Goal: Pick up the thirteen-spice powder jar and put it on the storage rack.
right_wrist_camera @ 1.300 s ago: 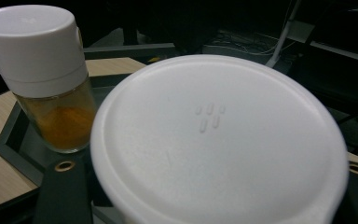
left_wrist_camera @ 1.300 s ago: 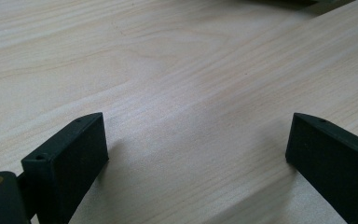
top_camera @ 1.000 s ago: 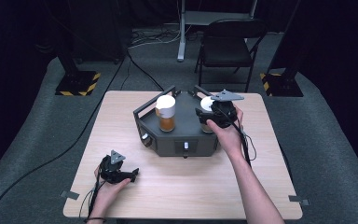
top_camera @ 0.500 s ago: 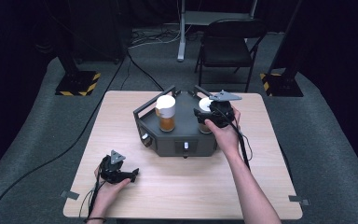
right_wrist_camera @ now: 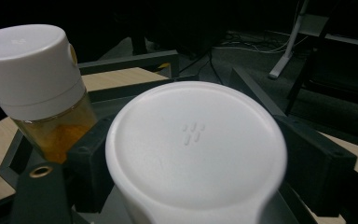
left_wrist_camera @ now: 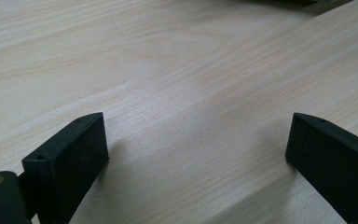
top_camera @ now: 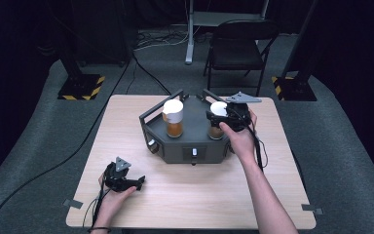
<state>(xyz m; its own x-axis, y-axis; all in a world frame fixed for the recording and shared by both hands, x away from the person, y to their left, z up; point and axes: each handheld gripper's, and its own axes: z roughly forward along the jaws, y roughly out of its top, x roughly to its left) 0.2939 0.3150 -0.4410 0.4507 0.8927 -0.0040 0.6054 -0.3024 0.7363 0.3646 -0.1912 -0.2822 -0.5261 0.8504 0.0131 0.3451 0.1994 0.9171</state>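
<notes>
A dark six-sided holder [top_camera: 197,146] stands at the table's middle back with two amber-filled jars in it. The left jar [top_camera: 174,119] wears a white spouted cap and leans a little in the right gripper view [right_wrist_camera: 32,79]. My right gripper [top_camera: 219,119] is at the right jar [top_camera: 216,131], its two jaws pressed against either side of that jar's white lid [right_wrist_camera: 196,154]. My left gripper [top_camera: 134,184] rests on the bare wood near the front left, open, with nothing between its fingers [left_wrist_camera: 70,158].
The wooden table [top_camera: 282,195] has free surface in front of and beside the holder. Raised black rails [top_camera: 160,105] rim the holder's back. A folding chair [top_camera: 236,46] and striped stand bases [top_camera: 80,87] sit on the floor beyond the table.
</notes>
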